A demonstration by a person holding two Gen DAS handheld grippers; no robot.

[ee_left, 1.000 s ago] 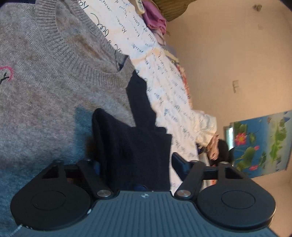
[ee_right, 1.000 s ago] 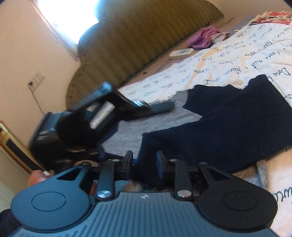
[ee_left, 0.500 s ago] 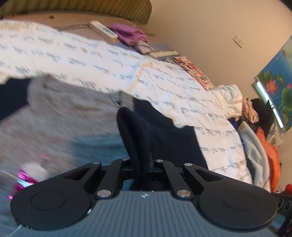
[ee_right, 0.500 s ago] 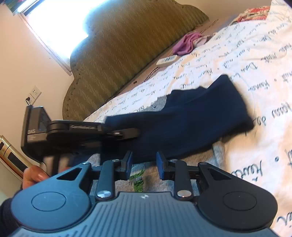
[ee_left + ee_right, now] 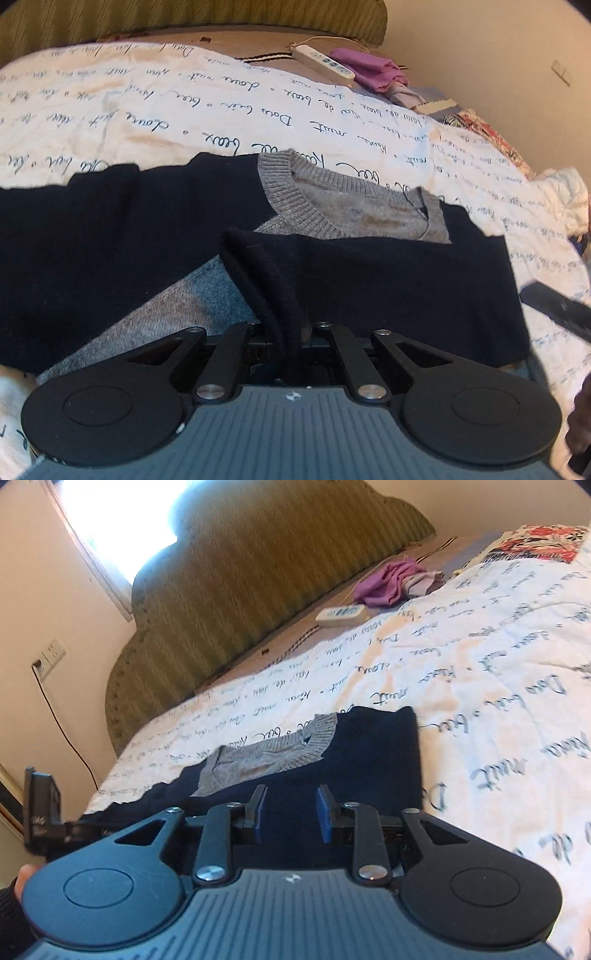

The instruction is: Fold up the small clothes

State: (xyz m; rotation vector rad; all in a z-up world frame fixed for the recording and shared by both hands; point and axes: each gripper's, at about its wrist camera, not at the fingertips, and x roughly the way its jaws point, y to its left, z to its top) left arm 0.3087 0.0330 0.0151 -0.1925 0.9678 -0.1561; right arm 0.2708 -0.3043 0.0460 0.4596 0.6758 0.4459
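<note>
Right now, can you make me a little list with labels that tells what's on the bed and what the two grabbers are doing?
place: bed with a white blanket covered in handwriting print
clothing: grey sweater with dark navy sleeves, both folded across the chest
left gripper: shut on the navy sleeve
right gripper: open, holding nothing, above the navy sleeve
near the headboard: white power strip, purple cloth
headboard: olive green, ribbed

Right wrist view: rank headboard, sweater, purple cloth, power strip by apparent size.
1. headboard
2. sweater, though it sits nearer the camera
3. purple cloth
4. power strip
</note>
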